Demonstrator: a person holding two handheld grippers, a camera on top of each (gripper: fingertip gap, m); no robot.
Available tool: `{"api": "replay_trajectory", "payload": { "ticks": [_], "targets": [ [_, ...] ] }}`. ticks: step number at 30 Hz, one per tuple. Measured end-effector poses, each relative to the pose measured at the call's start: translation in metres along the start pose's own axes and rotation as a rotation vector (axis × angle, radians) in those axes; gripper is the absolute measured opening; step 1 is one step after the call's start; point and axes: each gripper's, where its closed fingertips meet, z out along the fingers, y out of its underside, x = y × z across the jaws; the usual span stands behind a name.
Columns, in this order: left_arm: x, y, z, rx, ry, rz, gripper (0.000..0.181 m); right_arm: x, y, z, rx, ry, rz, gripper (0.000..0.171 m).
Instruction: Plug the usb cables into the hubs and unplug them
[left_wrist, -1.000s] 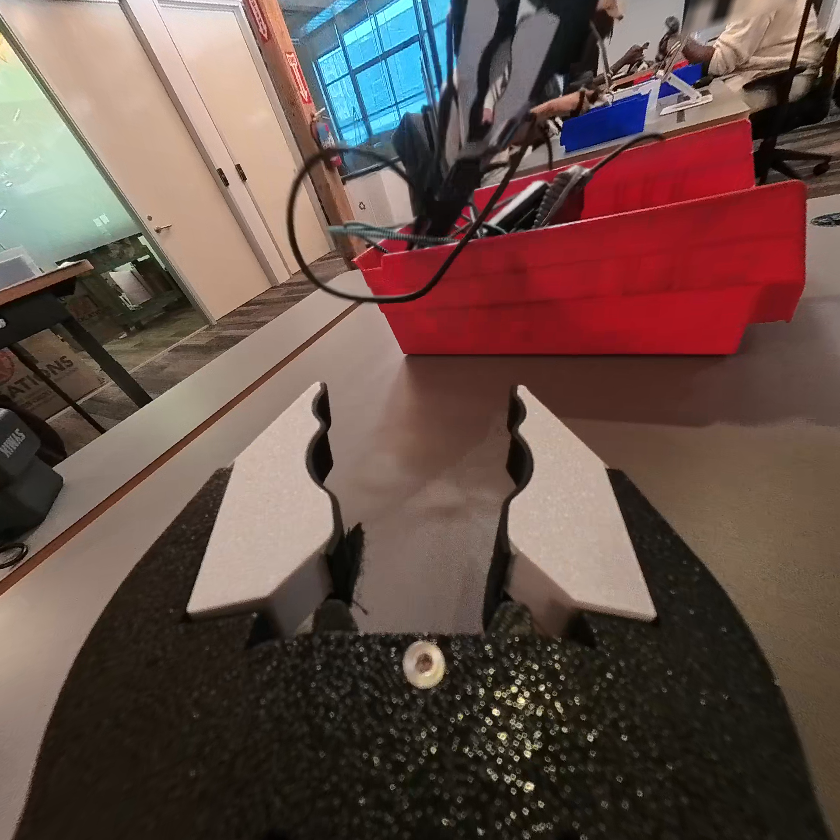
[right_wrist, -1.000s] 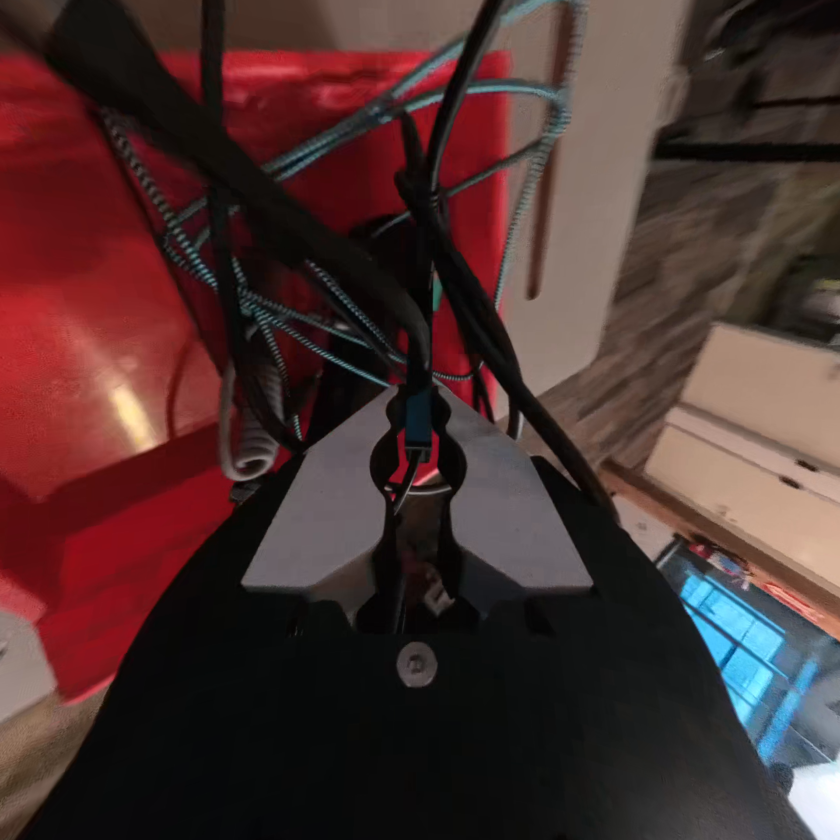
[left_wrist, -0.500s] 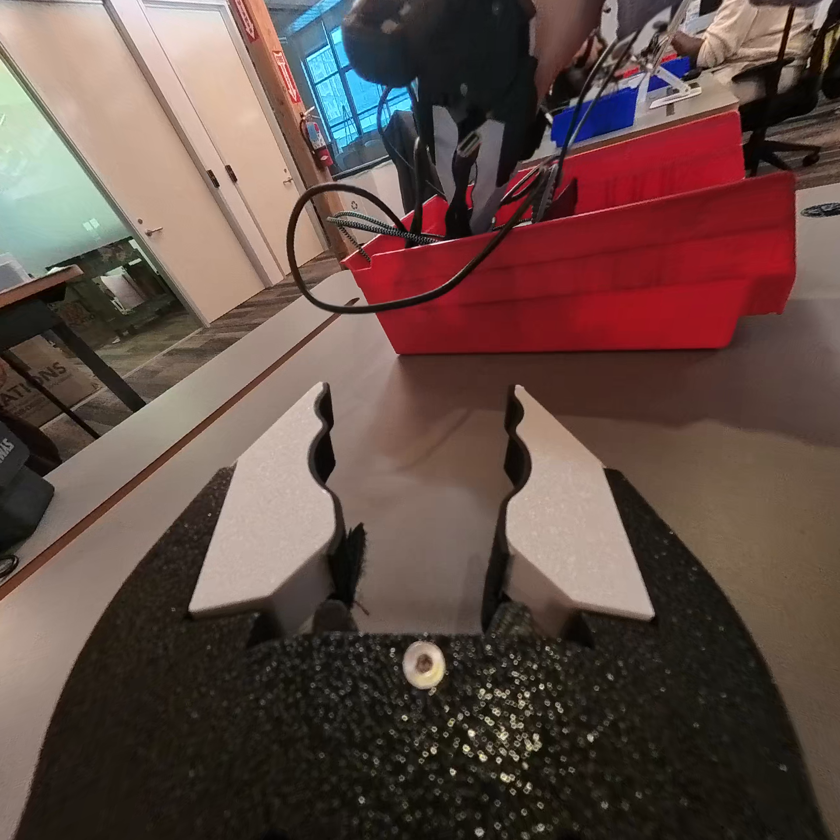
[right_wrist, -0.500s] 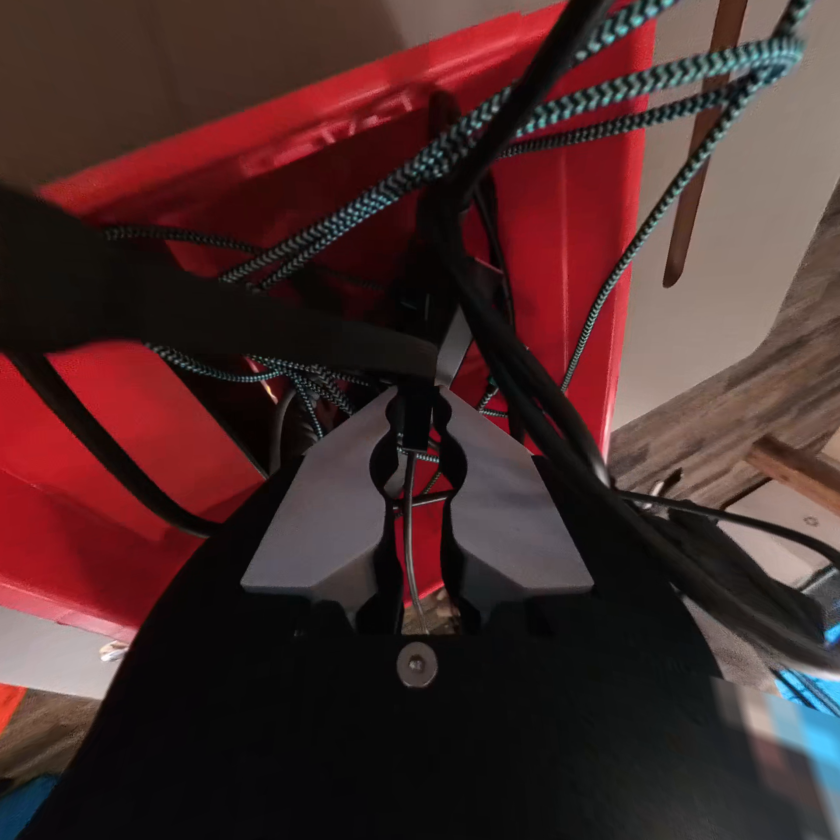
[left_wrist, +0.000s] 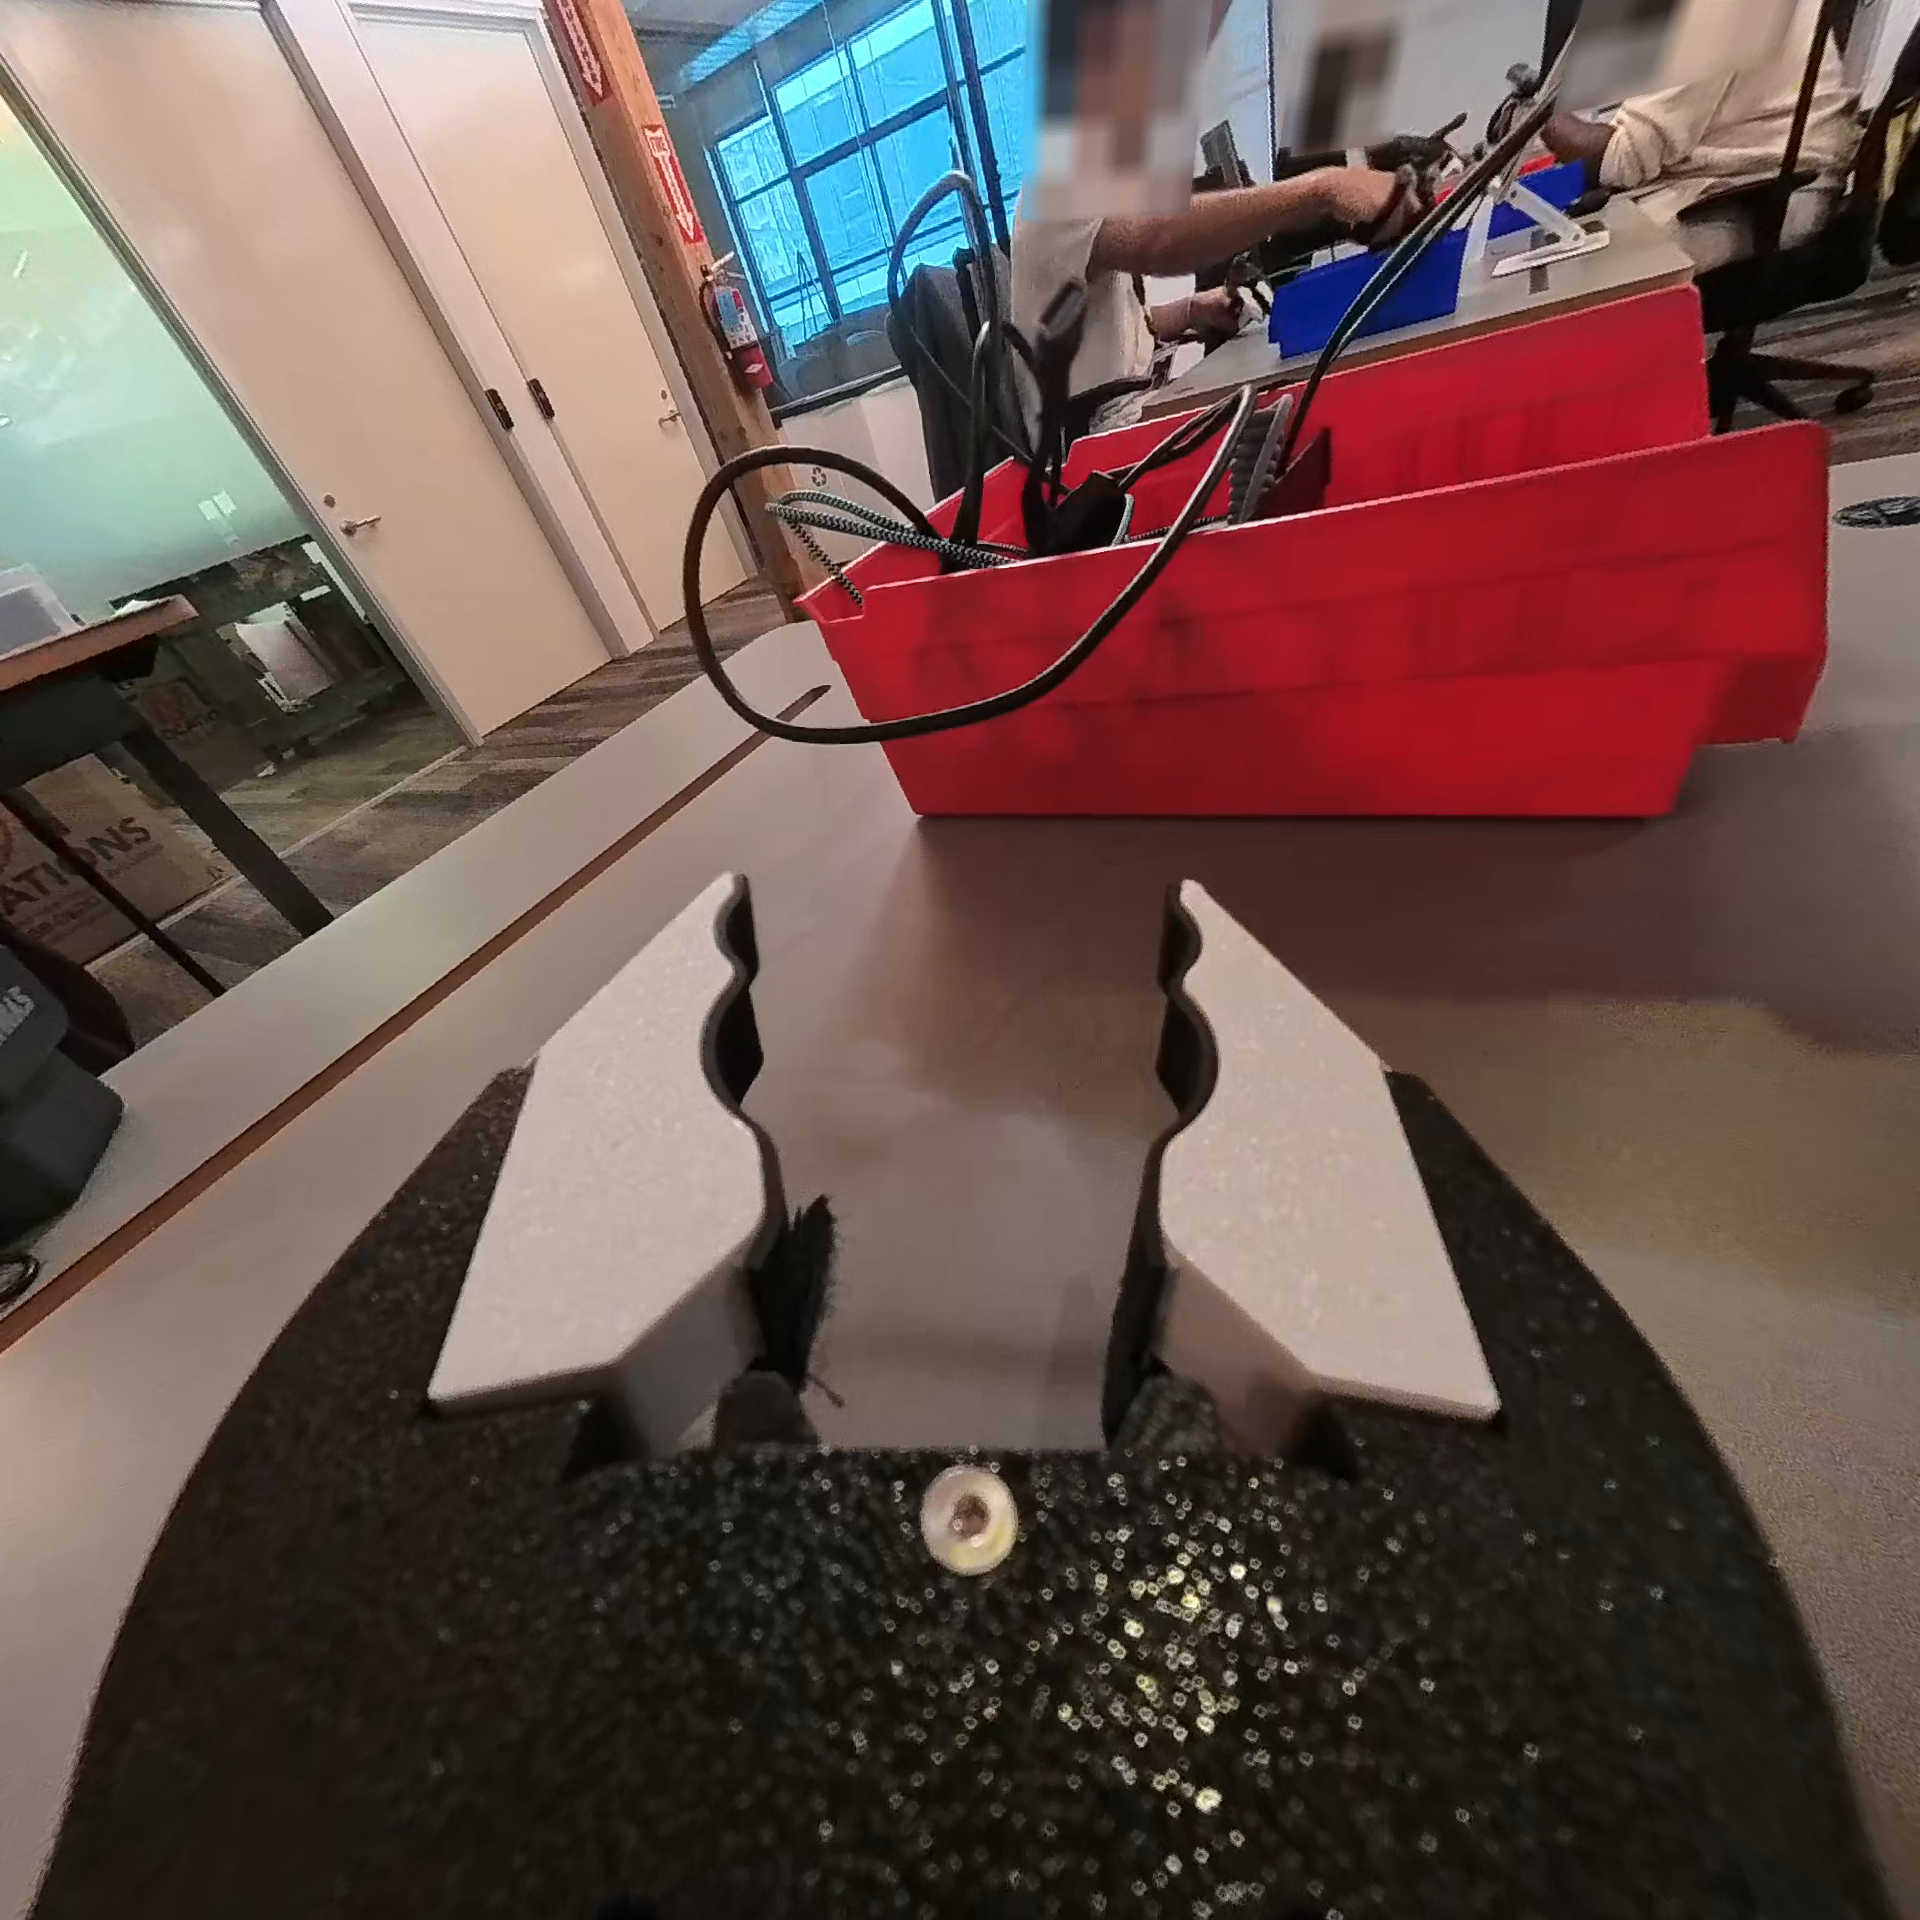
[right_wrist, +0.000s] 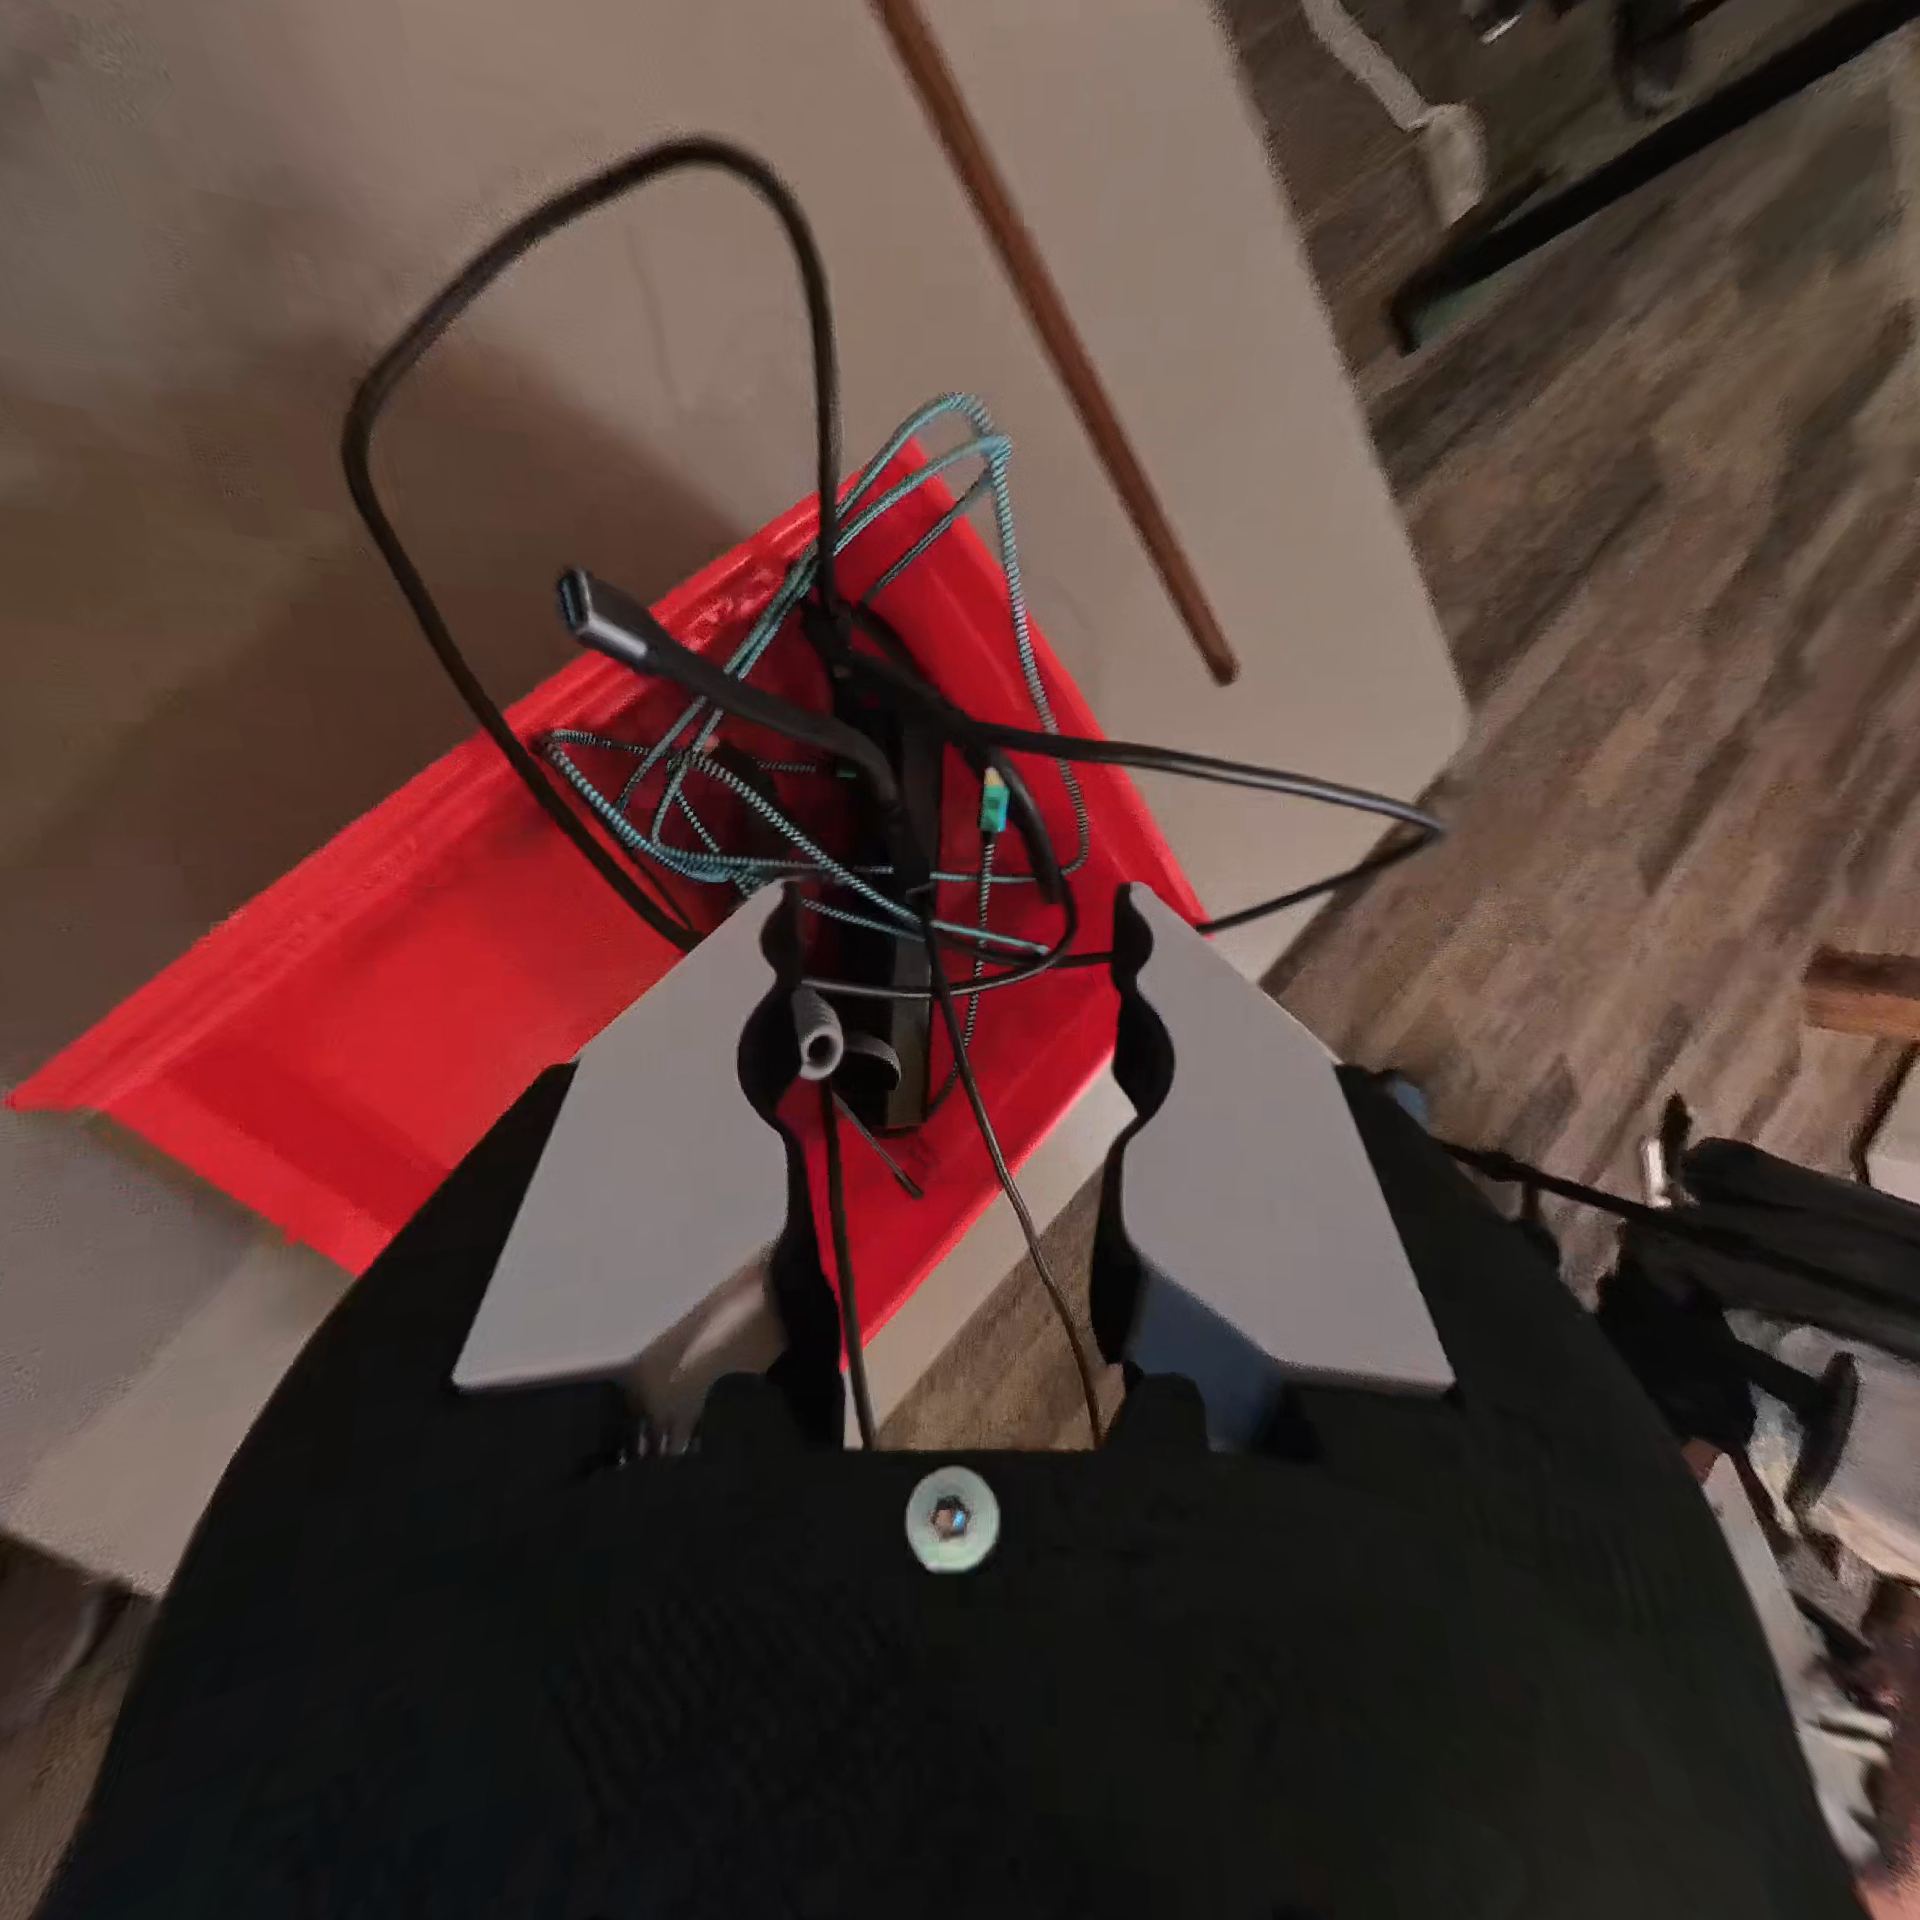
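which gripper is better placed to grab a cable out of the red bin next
Probably the right gripper: its jaws stand open directly above the cable tangle in the red bin. The left gripper, also open, sits low over the table, apart from the bin.

tangled cables (right_wrist: 831, 810) choke red bin (right_wrist: 364, 997).

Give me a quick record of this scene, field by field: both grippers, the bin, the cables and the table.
left gripper: open, empty, low over the table, aimed at the bin
right gripper: open, above the bin, thin black cables running between its fingers
red bin: on the table, holds tangled cables
black cable: loops out over the bin's end
teal braided cable: tangled in the bin
table: grey-brown surface
hub: cannot tell
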Motion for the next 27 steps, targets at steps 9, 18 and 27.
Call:
{"api": "replay_trajectory", "payload": {
  "ticks": [9, 18, 27],
  "targets": [
    [-0.014, -0.017, -0.01, 0.058, -0.082, -0.001, 0.094, 0.004, 0.055, -0.128, 0.509, 0.703, 0.298, 0.083],
    [-0.037, -0.091, -0.092, 0.115, -0.399, 0.055, 0.142, -0.041, 0.206, -0.068, 0.644, 0.763, 0.876, 0.079],
    [-0.043, -0.082, -0.281, -0.141, -0.818, 0.135, 0.155, -0.051, 0.212, 0.022, 0.45, 0.458, 0.918, 0.079]
  ]
}}
